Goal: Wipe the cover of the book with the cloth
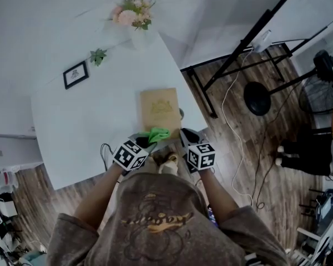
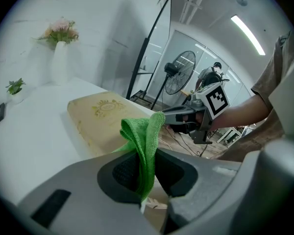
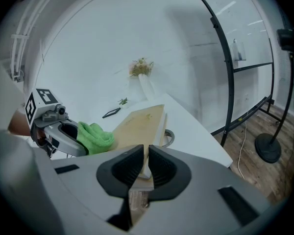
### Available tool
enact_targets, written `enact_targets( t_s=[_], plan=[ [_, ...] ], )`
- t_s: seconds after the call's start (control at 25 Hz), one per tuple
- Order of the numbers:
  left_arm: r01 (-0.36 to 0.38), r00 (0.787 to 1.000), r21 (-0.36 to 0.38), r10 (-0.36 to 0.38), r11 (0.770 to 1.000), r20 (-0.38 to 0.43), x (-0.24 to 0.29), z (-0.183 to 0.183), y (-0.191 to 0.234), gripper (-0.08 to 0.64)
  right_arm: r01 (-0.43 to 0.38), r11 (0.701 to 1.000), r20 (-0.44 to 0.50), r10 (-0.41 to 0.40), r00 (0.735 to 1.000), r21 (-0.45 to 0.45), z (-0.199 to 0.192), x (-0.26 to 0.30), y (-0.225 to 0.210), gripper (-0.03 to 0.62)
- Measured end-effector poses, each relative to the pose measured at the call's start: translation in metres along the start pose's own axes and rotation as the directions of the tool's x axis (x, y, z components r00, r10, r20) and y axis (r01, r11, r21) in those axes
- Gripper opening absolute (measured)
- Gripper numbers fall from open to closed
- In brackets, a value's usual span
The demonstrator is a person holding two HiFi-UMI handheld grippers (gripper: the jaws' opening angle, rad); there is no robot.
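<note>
Book on table; L tongs clamp green cloth, R tongs pinch book's near corner.

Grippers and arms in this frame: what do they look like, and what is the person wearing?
The left gripper and right gripper are grey moulded shells with black ribbed pads. Each carries a white cube printed with black square markers. The forearms are bare below loose grey-brown sleeves.

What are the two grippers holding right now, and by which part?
The left gripper is shut on the green cloth, pinched at a bunched fold. The right gripper is shut on the book, clamped at its near edge.
</note>
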State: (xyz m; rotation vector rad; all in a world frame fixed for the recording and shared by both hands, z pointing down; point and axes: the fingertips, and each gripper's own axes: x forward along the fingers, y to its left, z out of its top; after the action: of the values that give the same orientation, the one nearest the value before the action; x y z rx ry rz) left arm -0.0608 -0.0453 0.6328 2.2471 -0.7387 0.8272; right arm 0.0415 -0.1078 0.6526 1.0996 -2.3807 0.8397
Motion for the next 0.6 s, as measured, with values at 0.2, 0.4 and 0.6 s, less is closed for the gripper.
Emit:
enact_targets(
  t_s=[0.2, 0.4, 0.6],
  plan=[
    [-0.015, 1.0, 0.003, 0.015, 1.0, 0.02, -0.009, 0.004, 0.001, 0.069, -0.014, 1.0, 0.005, 0.014, 1.0, -0.007, -0.001, 0.001, 0.0, 0.025],
    [-0.052, 0.998, 0.01, 0.052, 0.999, 0.045, -0.023, 0.019, 0.012, 0.069, -0.017, 1.0, 0.0, 0.017, 1.0, -0.014, -0.001, 0.001, 0.001, 0.025],
    [-0.093, 0.993, 0.008, 0.092, 0.996, 0.076, -0.03, 0.045, 0.039, 0.069, -0.015, 1.0, 0.003, 0.015, 1.0, -0.003, 0.0, 0.001, 0.001, 0.025]
  ],
)
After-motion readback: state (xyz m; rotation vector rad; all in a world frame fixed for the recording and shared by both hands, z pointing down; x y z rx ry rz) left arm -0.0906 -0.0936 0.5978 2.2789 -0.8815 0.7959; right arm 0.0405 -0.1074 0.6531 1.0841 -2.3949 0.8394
